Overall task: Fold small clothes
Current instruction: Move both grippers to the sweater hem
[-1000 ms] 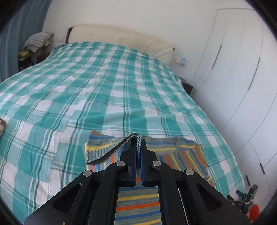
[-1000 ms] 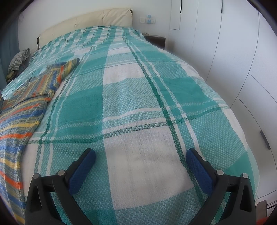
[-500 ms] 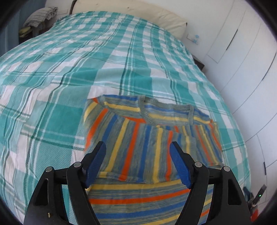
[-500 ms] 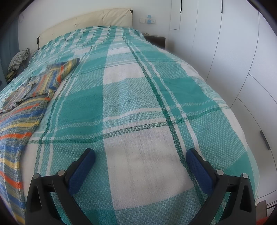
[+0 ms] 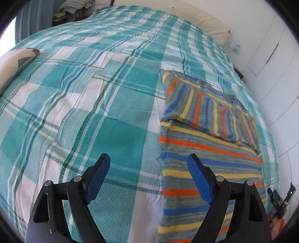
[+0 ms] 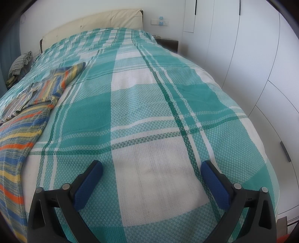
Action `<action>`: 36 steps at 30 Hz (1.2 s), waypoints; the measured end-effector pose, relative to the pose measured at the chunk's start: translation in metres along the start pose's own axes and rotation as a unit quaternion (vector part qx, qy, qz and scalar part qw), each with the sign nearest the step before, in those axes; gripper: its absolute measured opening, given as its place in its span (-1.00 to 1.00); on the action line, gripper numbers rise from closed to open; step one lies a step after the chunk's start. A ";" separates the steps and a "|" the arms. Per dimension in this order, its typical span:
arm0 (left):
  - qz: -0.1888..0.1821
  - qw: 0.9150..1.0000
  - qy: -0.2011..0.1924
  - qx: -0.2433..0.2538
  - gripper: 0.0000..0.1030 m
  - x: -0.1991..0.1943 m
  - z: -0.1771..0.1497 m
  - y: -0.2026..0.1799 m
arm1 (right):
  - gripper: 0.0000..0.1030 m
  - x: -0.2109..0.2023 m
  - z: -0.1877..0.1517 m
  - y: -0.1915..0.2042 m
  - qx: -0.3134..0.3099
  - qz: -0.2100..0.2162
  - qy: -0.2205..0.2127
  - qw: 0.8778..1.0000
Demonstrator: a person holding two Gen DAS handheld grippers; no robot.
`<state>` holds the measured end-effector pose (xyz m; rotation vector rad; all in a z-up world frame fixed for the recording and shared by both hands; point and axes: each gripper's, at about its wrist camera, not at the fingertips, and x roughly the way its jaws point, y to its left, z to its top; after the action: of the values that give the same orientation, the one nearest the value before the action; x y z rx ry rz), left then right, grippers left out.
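A striped knit sweater [image 5: 205, 149] in blue, orange, yellow and grey lies flat on the teal checked bedspread [image 5: 84, 104]. One sleeve [image 5: 214, 110] is folded across its chest. My left gripper [image 5: 148, 158] hovers low over the sweater's left edge. Its jaws are opening, with its blue pads [image 5: 99, 175] pressing on nothing. In the right wrist view the sweater [image 6: 20, 130] lies at the far left. My right gripper [image 6: 151, 164] stands open over bare bedspread [image 6: 158, 130], well to the right of the garment.
A patterned cushion [image 5: 13, 63] lies at the bed's left edge. A cream headboard [image 6: 104, 22] closes the far end, with a dark nightstand [image 6: 168, 44] beside it. White wardrobe doors [image 6: 243, 56] run along the right. A clothes pile [image 5: 78, 5] sits far left.
The left gripper let go of the sleeve and opened; the sleeve now lies folded on the sweater. That gripper dropped and shifted left. The right gripper stayed still.
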<state>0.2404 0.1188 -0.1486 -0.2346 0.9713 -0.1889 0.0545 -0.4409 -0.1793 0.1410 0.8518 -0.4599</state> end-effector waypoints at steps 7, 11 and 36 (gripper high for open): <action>0.022 0.999 0.001 -0.025 0.67 -0.001 -0.049 0.031 | 1.00 0.000 0.000 0.000 -0.001 -0.002 -0.001 1.000; 0.025 1.000 0.005 -0.001 0.75 0.001 -0.049 0.027 | 1.00 0.000 0.000 0.000 -0.001 -0.001 -0.001 1.000; 0.072 0.997 0.005 0.040 0.88 0.011 -0.060 0.012 | 1.00 0.000 0.000 -0.001 0.000 0.000 -0.003 1.000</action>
<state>0.1969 0.1210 -0.1934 -0.0897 0.9842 -0.0977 0.0542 -0.4423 -0.1795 0.1402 0.8454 -0.4610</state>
